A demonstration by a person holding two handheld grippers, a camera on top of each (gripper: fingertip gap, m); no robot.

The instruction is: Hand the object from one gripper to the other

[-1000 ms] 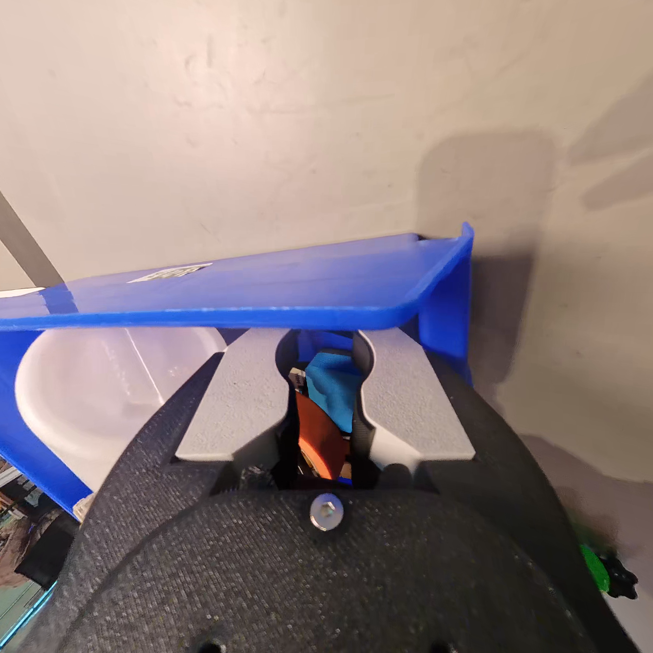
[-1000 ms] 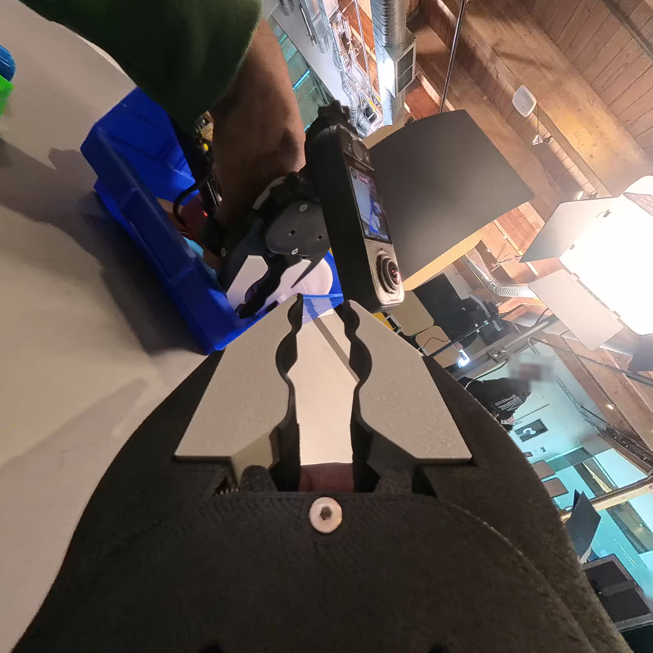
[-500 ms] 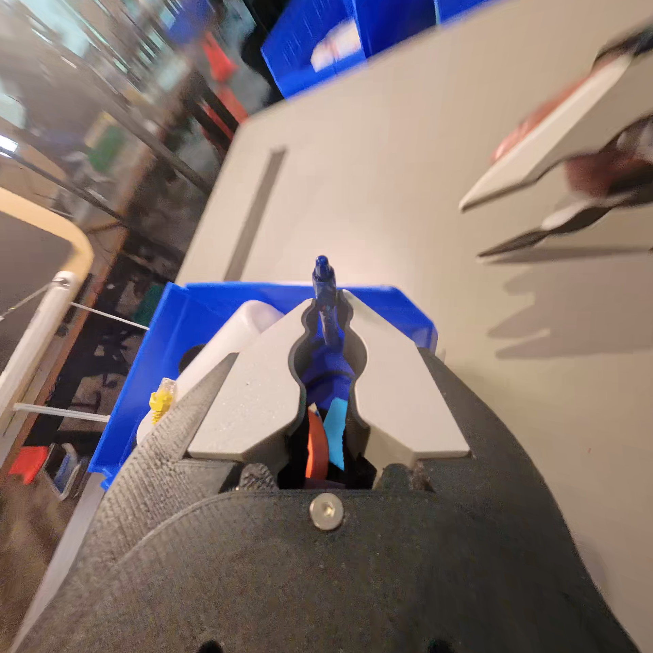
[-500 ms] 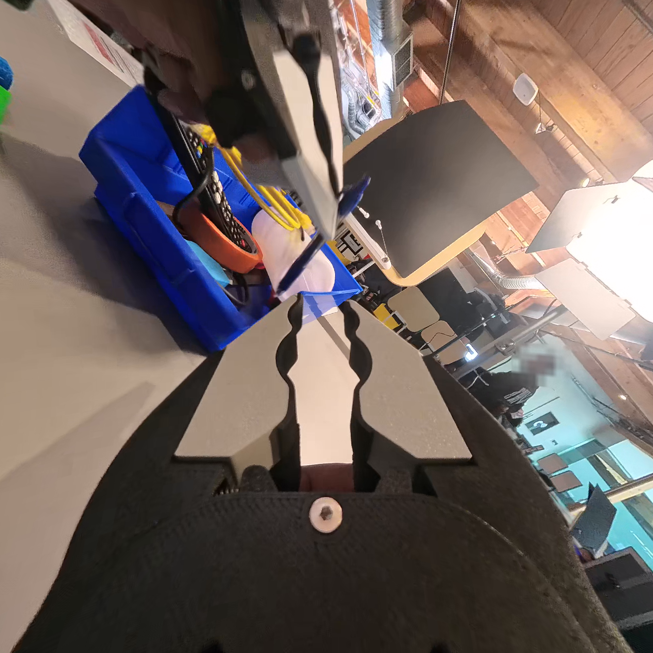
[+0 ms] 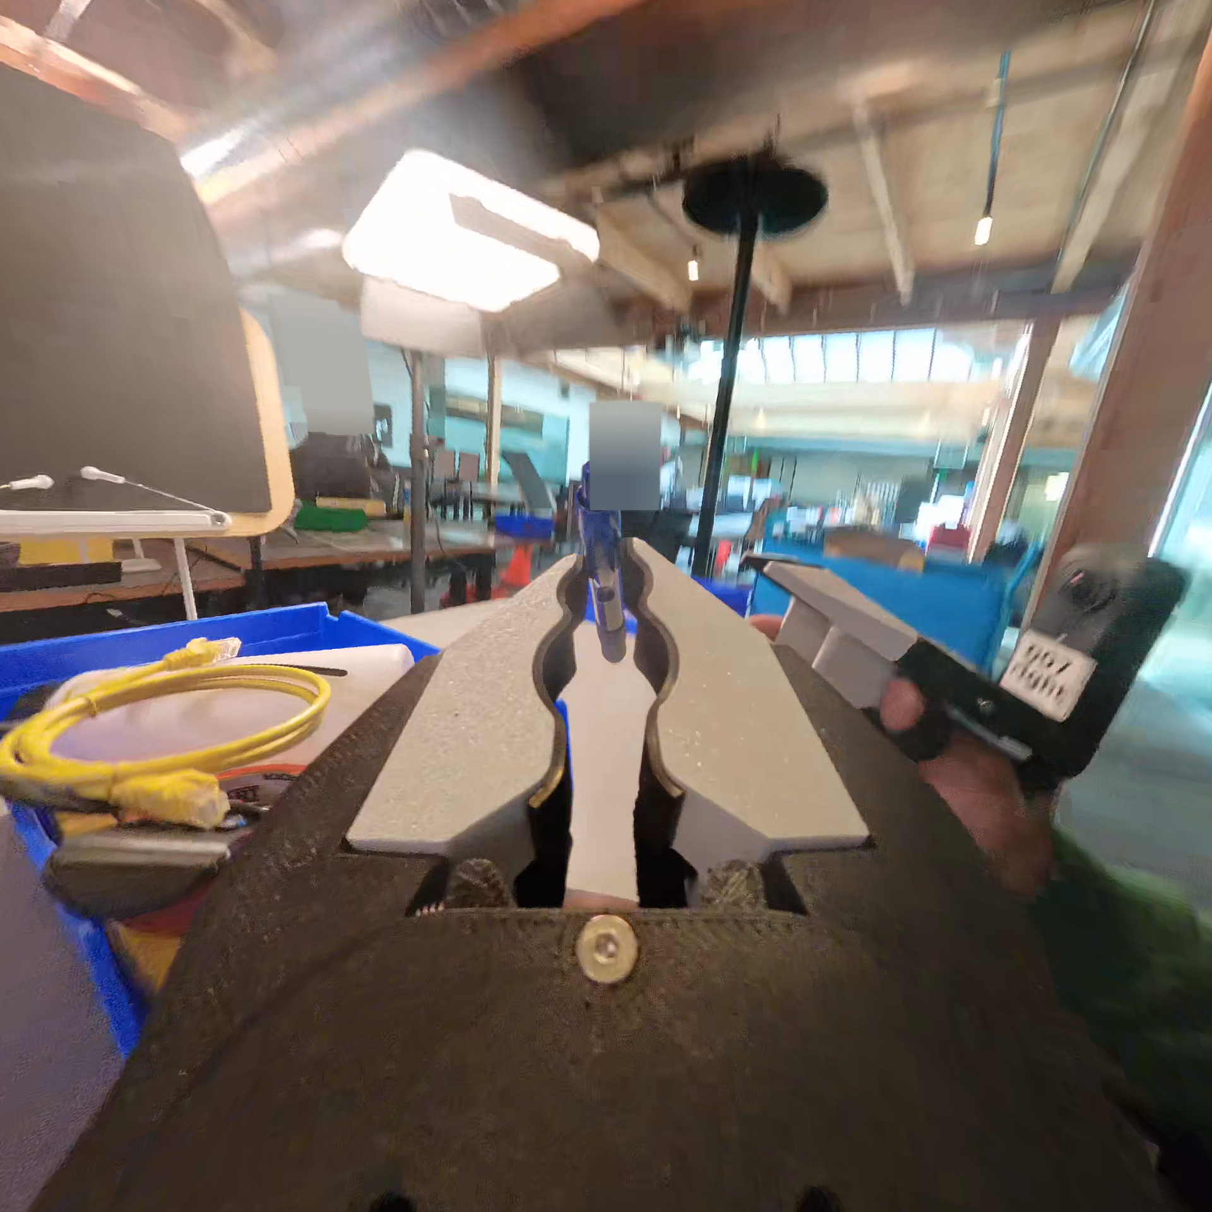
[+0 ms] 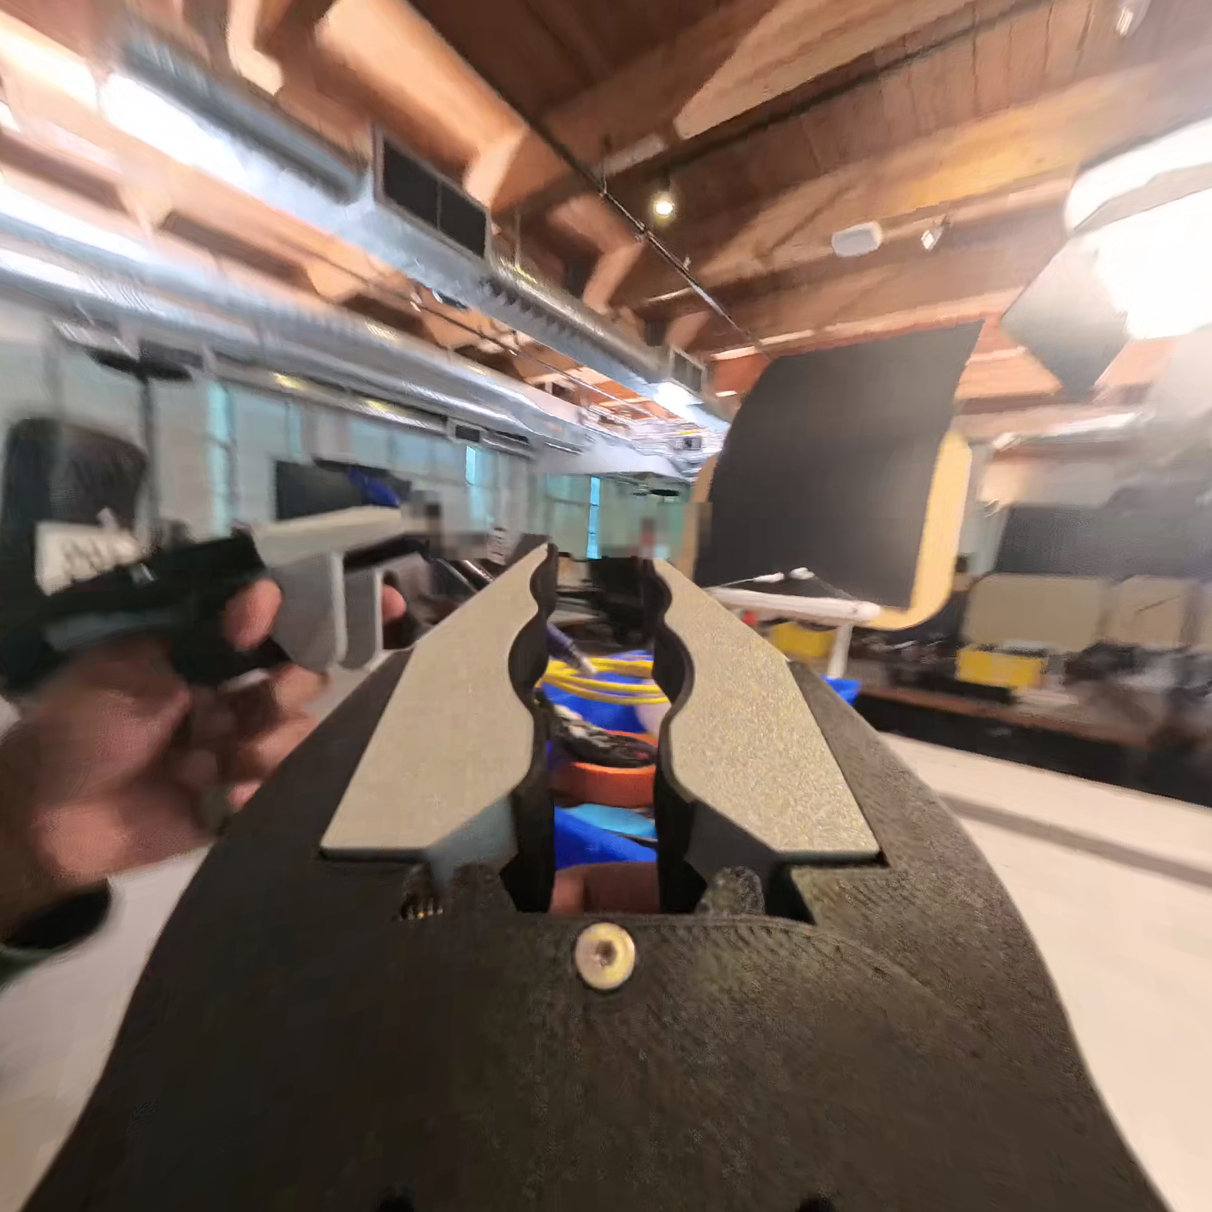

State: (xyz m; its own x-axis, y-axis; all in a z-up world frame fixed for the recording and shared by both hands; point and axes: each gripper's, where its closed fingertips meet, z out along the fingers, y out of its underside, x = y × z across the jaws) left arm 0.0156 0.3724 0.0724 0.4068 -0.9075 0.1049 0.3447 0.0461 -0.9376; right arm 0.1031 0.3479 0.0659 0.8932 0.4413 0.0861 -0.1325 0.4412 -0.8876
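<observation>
My left gripper (image 5: 603,554) is shut on a blue pen (image 5: 610,616), pinched at the fingertips and standing nearly upright, with both ends sticking out. My right gripper (image 6: 602,557) is open with a wide gap. In the right wrist view the pen's light tip (image 6: 569,650) shows inside that gap, not clamped. The left gripper's fingers (image 6: 328,534), held by a hand, reach in from the left in that view. The right gripper (image 5: 774,574) shows at the right of the left wrist view, close beside the left one.
A blue bin (image 5: 164,629) sits on the grey table (image 6: 1049,918). It holds a yellow coiled cable (image 5: 164,708), a white container (image 5: 341,662) and an orange item (image 6: 603,774). A black board on a stand (image 6: 833,472) and workshop tables stand behind. The grippers' ends are close to 9 centimeters from one another.
My left gripper rose out of the blue bin with the pen and swung up level. My right gripper turned toward it; the pen tip now sits between its open fingers.
</observation>
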